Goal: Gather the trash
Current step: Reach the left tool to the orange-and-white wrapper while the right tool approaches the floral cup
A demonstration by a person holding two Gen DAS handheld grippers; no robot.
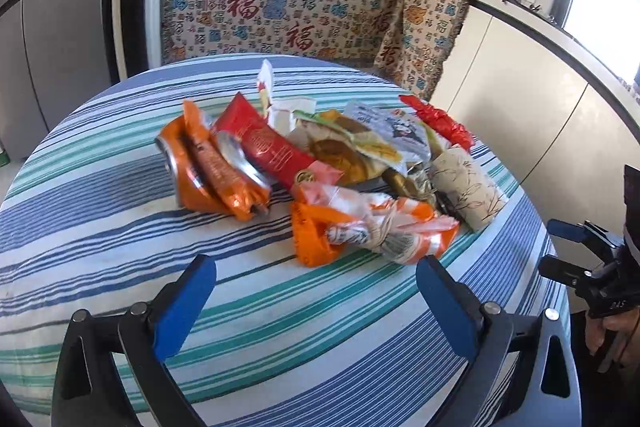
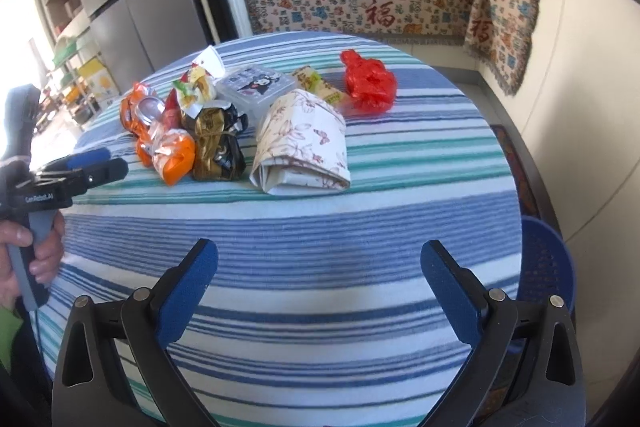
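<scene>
Writing, throw (image 1: 280,7): large red "福" characters repeated across the patterned cloth behind the table; smaller characters too fine to read.
Writing, left gripper (image 2: 84,167): "GenRobot.AI" on the body, seen from the right wrist view.
Writing, right gripper (image 1: 568,247): marking on the body, blurred, not readable.
Writing, trash: print on the red packet (image 1: 268,143) and the clear box (image 2: 256,89) too small to read; bear figure on the box lid.
Table (image 1: 100,227): round, covered in blue, green and white striped cloth.
Trash pile: grouped at the middle of the table. Crushed orange can (image 1: 192,171) at the left; red packet just beside it; orange-white bag (image 1: 360,227) nearest the left jaws; gold-black wrapper (image 2: 218,147) beside that bag; floral paper bundle (image 2: 304,143) at the right of the pile; red bag (image 2: 370,83) farther back, apart from the rest.
Left jaws: spread wide, empty; orange-white bag just ahead, between the two blue pads (image 1: 188,303) in line but not touched.
Right jaws: spread wide, empty; floral paper bundle ahead and apart, bare cloth between.
Hand (image 2: 32,251): gripping the left gripper handle at the table's left edge.
Basket (image 2: 548,267): blue, perforated, below the table's right edge.
</scene>
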